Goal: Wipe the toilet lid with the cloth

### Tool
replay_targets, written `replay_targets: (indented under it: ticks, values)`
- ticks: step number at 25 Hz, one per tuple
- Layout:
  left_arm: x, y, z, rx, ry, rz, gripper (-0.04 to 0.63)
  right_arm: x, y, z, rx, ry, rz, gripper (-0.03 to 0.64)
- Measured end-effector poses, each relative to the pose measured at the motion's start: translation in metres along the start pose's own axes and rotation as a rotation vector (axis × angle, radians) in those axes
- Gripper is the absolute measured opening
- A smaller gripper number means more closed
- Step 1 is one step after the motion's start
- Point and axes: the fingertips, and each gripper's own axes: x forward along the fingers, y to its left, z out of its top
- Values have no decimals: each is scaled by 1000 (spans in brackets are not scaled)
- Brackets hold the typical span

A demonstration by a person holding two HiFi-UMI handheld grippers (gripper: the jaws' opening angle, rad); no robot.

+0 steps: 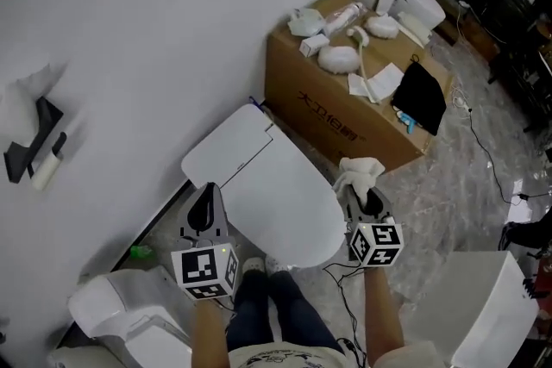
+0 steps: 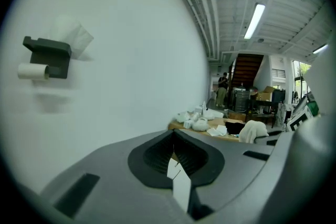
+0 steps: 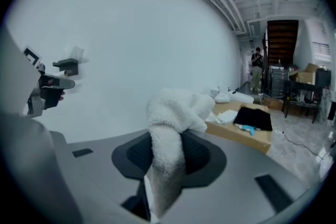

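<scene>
The white toilet lid (image 1: 285,202) lies closed in the middle of the head view, with the cistern top (image 1: 228,146) behind it against the wall. My right gripper (image 1: 366,201) hovers at the lid's right edge, shut on a fluffy white cloth (image 1: 358,172). In the right gripper view the cloth (image 3: 176,113) bulges up out of the right gripper (image 3: 168,155). My left gripper (image 1: 205,209) sits at the lid's left edge, shut with nothing in it. The left gripper view shows the left gripper (image 2: 176,160) with its jaws together, and the cloth (image 2: 253,130) far right.
A cardboard box (image 1: 345,103) right of the toilet carries white items and a black cloth (image 1: 420,95). A paper holder (image 1: 34,152) hangs on the wall at left. A white container (image 1: 121,310) stands at lower left, a white panel (image 1: 483,306) at lower right. Cables (image 1: 492,159) run across the floor.
</scene>
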Motion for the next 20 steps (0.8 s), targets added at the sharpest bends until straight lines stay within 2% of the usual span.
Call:
replay_targets:
  ticks: [4,10,15,20]
  values:
    - [-13,6,42,-1,-50,22,8,-24,22,79,-45,-135,19,115]
    - [-35,20,109,16,-154,56,8,-53,53,174,-26,-310,28,115]
    - [-52,31,159,47,-237,92,8,-63,78,224,-15,-396,58,115]
    - [-65,42,189,40,-288,106,8,-71,98,252,11,-442,72,115]
